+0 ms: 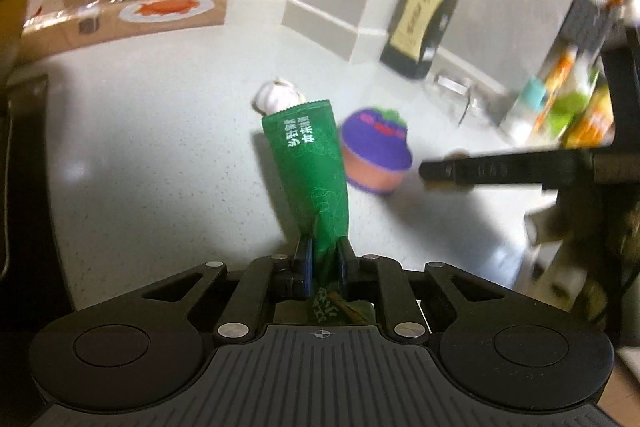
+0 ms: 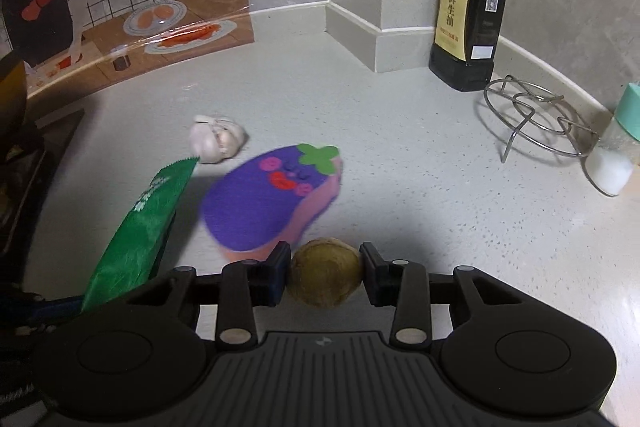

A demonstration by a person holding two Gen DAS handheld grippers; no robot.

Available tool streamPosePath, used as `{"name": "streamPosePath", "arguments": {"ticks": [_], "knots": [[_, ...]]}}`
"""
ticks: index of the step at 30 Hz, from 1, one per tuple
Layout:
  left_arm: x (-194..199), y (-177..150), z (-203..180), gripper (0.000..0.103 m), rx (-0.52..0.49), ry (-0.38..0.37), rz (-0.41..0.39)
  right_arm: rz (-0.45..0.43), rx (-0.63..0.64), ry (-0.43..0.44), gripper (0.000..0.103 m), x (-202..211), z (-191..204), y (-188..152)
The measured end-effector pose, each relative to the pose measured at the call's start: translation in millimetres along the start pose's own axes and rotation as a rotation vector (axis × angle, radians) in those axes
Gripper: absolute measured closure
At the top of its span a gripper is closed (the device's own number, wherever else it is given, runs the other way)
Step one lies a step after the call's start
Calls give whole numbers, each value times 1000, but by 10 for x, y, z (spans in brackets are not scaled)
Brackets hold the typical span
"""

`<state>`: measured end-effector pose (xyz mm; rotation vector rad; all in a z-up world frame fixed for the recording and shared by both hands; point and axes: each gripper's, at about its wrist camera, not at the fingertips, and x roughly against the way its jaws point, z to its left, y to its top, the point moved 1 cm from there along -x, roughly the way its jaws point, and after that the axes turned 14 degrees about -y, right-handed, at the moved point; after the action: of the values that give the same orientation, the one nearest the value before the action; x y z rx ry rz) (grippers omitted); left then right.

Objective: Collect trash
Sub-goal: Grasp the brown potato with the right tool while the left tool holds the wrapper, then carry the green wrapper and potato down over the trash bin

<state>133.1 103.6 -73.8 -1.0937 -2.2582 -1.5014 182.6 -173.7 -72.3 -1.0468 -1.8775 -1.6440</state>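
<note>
The left gripper [image 1: 323, 259] clenches 1 green wrapper [image 1: 310, 163]; the right gripper [image 2: 325, 277] grasps 1 brownish ball [image 2: 325, 279] near the purple sponge [image 2: 264, 203].

A green wrapper [image 1: 310, 171] with white printed characters and a serrated top edge stands up from the lower middle of the left wrist view, its crumpled lower end pinched. In the right wrist view it slants across the lower left. A round, wrinkled brownish-green lump [image 2: 325, 273], slightly blurred, sits at the lower centre of that view, clamped on both sides.
</note>
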Motion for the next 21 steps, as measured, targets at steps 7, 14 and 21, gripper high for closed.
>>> {"name": "streamPosePath", "arguments": {"ticks": [7,14,21], "knots": [[234,50,130,87,24,-161,-51,25,-39,-53,66,349,260,-40],[310,8,-103,87,-25,-234,-59,17,-82,-118,66,747,229,-290],[287,-241,-825,87,-105,-293,-49,-13,-126,-185,66,1162,-266,-796]]}}
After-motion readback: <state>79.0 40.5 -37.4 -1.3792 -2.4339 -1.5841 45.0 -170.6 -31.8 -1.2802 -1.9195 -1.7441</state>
